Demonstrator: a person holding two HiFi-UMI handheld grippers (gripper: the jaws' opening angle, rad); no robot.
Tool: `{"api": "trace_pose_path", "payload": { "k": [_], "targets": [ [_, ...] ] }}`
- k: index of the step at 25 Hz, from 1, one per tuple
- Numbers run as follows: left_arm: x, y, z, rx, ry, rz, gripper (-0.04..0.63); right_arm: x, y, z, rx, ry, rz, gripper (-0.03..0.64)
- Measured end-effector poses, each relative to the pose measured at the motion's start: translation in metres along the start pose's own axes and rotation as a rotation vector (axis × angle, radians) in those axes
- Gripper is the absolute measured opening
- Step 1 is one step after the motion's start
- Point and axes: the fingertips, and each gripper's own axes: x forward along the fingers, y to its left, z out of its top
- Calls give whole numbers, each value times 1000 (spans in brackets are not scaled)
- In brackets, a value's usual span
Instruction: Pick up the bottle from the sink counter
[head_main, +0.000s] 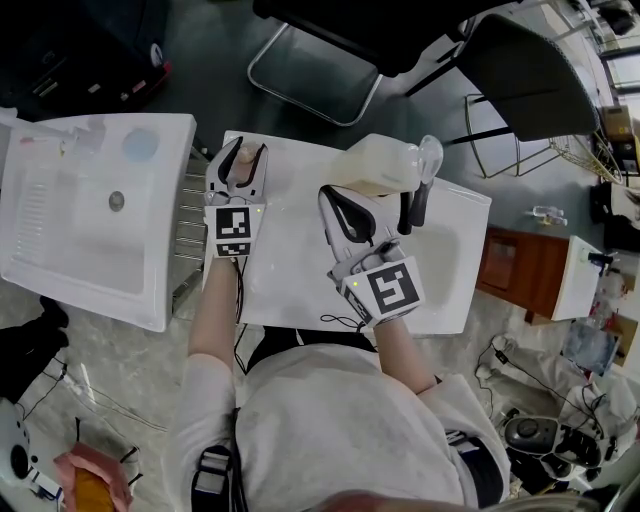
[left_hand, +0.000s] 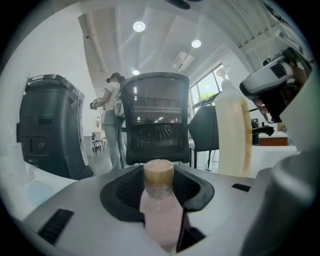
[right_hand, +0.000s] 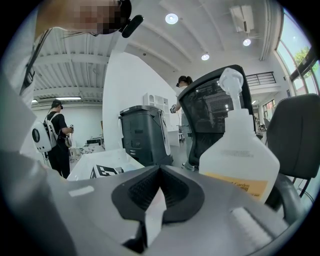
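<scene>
A small bottle of pale pink liquid with a tan cap stands upright at the far left corner of the white sink counter. My left gripper is shut on it; in the left gripper view the small bottle sits pinched low between the jaws, its cap sticking up above my left gripper. My right gripper hovers over the middle of the counter, shut and holding nothing, and it looks the same in the right gripper view.
A large cream spray bottle stands at the counter's far edge, just beyond the right gripper, also in the spray bottle's side views. A separate white basin unit lies left. Chairs stand beyond the counter.
</scene>
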Motion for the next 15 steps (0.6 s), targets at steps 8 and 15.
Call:
{"api": "trace_pose_path", "payload": {
  "k": [8,15],
  "targets": [
    [-2,1,0,1,13,9,132,1,3,0,-6,-3,8,11],
    [-13,-2,14,0,-4,-9,130,-1,6,5,-13,-11,8,11]
  ]
}}
